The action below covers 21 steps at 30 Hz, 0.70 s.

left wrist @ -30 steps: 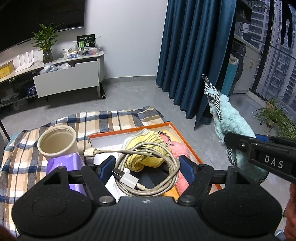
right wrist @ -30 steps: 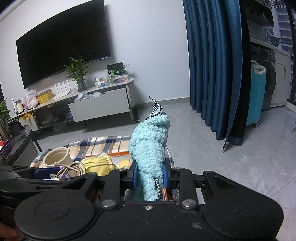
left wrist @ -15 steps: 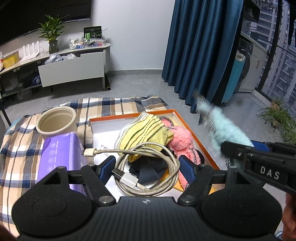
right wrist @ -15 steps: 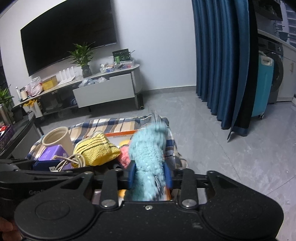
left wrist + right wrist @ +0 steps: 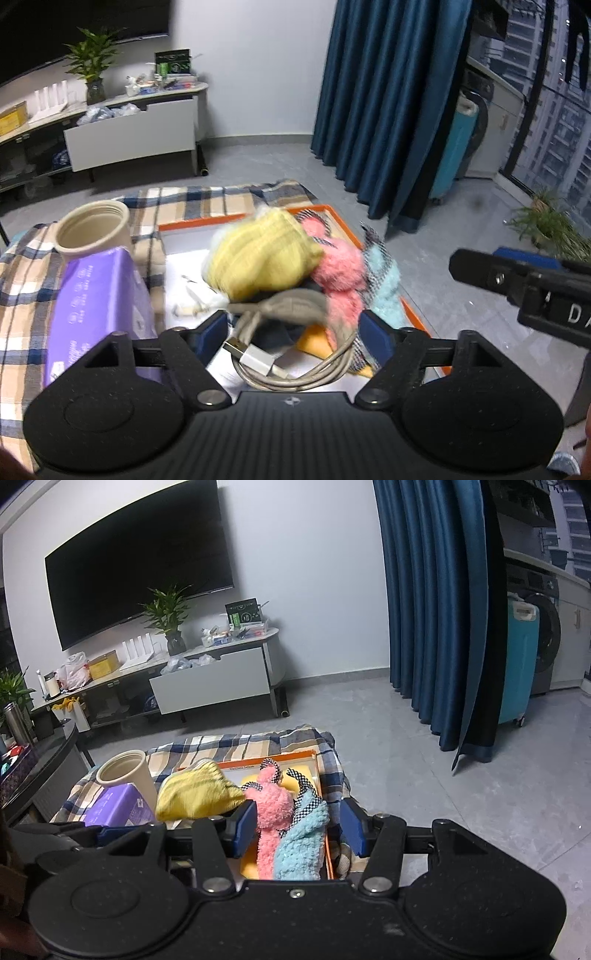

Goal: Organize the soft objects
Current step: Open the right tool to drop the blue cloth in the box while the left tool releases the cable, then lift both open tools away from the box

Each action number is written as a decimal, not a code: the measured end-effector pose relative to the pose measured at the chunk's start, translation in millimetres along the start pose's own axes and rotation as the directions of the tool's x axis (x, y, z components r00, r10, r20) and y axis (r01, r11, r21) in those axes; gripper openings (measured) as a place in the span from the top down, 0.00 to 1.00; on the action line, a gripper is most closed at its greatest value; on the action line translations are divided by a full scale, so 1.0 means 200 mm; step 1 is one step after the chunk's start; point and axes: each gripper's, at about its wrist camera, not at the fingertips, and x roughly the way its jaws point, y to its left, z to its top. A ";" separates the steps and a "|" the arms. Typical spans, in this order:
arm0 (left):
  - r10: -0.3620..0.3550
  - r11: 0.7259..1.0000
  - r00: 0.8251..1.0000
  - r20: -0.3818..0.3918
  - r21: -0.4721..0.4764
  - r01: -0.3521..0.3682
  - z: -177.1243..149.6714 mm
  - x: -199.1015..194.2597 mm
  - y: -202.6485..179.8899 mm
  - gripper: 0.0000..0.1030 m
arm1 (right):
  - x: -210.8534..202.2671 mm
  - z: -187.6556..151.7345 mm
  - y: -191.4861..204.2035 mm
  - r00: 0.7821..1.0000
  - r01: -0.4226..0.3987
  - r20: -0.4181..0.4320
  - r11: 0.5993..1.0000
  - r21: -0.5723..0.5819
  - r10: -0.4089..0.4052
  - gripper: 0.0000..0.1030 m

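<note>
Left wrist view: left gripper [image 5: 293, 334] jaws have just been opening; the coiled USB cable [image 5: 291, 332] lies loose between them, pads clear of it. Yellow knit cloth [image 5: 258, 254], pink fluffy cloth [image 5: 338, 269] and light-blue fluffy cloth [image 5: 386, 291] lie in the orange-rimmed tray [image 5: 415, 317].

Right wrist view: right gripper [image 5: 299, 827] jaws have just been opening, spread wide; light-blue cloth [image 5: 303, 843] lies below, beside the pink one [image 5: 269, 812], ungripped.

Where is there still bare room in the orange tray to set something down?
The orange tray is bare on its white floor between the purple pack and the yellow knit. The right half is crowded: pink plush, blue plush, coiled cable.
</note>
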 end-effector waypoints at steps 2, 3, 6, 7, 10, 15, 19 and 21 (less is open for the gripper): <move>-0.019 1.000 1.000 -0.011 0.009 0.019 -0.01 0.00 -0.01 0.09 | -0.03 0.00 0.01 1.000 0.000 0.010 1.000 -0.008 0.000 0.40; -0.028 1.000 1.000 -0.009 0.009 0.028 -0.02 -0.01 -0.02 0.07 | -0.04 0.00 0.01 1.000 0.002 0.014 1.000 -0.011 -0.002 0.40; -0.022 1.000 1.000 0.008 0.016 0.022 -0.04 -0.05 -0.04 0.00 | -0.08 -0.01 0.02 1.000 0.017 0.025 1.000 -0.011 -0.017 0.40; -0.009 1.000 1.000 0.014 0.014 0.008 -0.04 -0.06 -0.04 0.00 | -0.09 -0.02 0.01 0.999 0.021 0.027 1.000 -0.010 -0.020 0.41; 0.028 1.000 0.999 0.031 -0.004 -0.028 -0.04 -0.11 -0.03 0.00 | -0.12 -0.04 0.02 0.999 0.029 0.027 1.000 -0.006 -0.029 0.40; 0.101 0.994 0.995 0.021 -0.030 -0.100 -0.06 -0.20 -0.02 0.00 | -0.19 -0.08 0.03 0.999 0.039 0.019 0.999 -0.009 -0.039 0.36; 0.155 0.987 0.988 0.000 -0.039 -0.155 -0.12 -0.26 -0.02 0.00 | -0.24 -0.14 0.04 0.999 0.036 0.002 0.999 -0.002 -0.036 0.34; 0.155 0.986 0.988 -0.015 -0.058 -0.156 -0.16 -0.29 -0.02 0.00 | -0.25 -0.17 0.05 0.999 0.042 -0.015 0.999 -0.007 -0.042 0.33</move>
